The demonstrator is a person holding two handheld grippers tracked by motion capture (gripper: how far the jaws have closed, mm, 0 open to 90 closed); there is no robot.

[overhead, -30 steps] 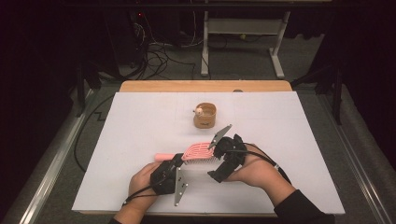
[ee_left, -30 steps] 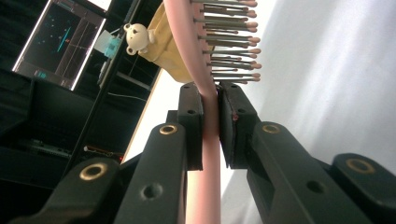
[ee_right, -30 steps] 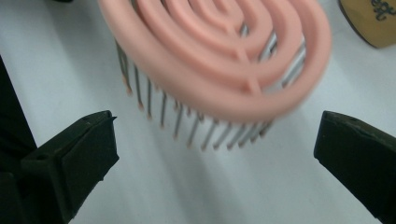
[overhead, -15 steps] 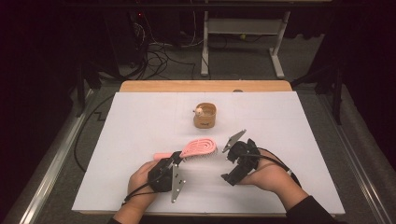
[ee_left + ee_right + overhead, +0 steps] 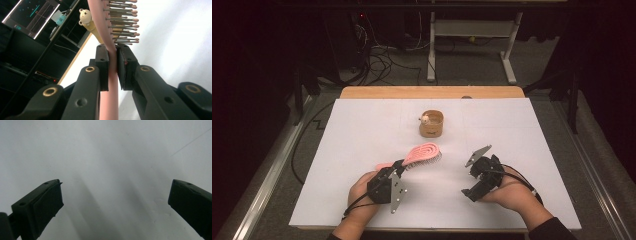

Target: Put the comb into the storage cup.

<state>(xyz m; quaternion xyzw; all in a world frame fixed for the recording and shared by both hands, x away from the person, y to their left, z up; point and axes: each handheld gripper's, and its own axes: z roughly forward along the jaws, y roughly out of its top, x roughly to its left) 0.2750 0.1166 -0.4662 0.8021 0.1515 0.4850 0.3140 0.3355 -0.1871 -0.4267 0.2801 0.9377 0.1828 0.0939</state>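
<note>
Pickup looks done: the left claw (image 5: 113, 62) is clenched on the handle of the pink hairbrush (image 5: 422, 155), holding it with its bristled head tilted up off the white bench (image 5: 362, 130). The brush head lies on the near side of the small wooden cup (image 5: 432, 124), apart from it. The right claw (image 5: 477, 172) is released, jaws spread wide over bare bench, to the right of the brush and also nearer than the cup. What seems left, by my judgement, is carrying the brush to the cup.
</note>
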